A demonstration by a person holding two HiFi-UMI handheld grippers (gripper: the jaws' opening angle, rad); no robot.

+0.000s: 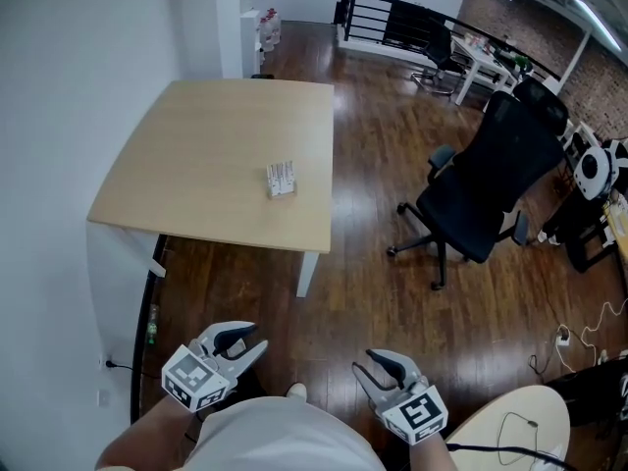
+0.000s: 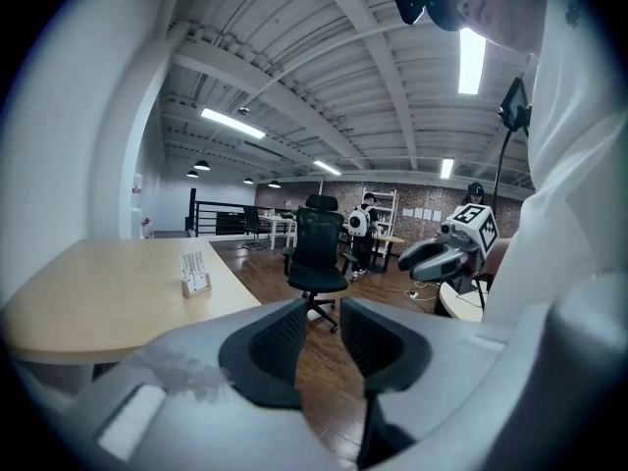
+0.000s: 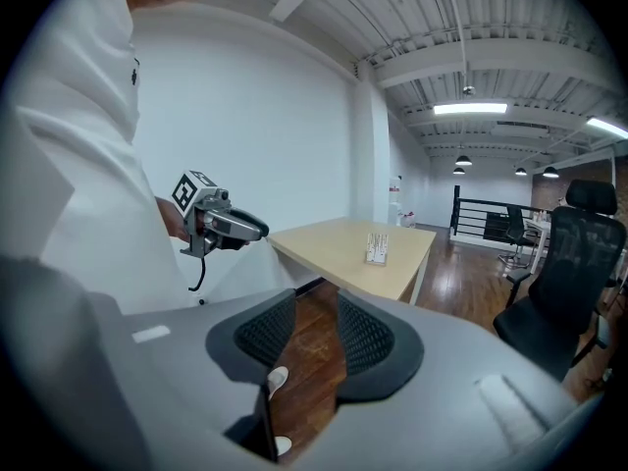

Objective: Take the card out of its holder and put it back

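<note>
1. I'm only at the approach. The card (image 1: 281, 174) stands upright in its holder (image 1: 282, 191) on the table (image 1: 177, 145), toward the side nearest the office chair (image 1: 496, 180). Both tools are well apart from it, down by my body.
2. The left gripper (image 1: 245, 343) has its jaws parted, and its own view shows only floor between them. The right gripper (image 1: 369, 367) is the same, parted and empty, so I have nothing to set down first.
3. I'd walk to the table's near edge before reaching, so I work over the holder rather than at full stretch.
4. My plan is for one gripper to pin the holder's base while the other takes the card by its top edge. The holder looks light, and I judge it would slide or tip under a one-handed pull.
5. I'd draw the card straight up along the slot without twisting. From here it is too small to see how deep it sits.
6. To put it back, I'd keep the base pinned, line the card's bottom edge up with the slot and lower it gently.
7. I'd let go only once the card stands by itself.
</note>
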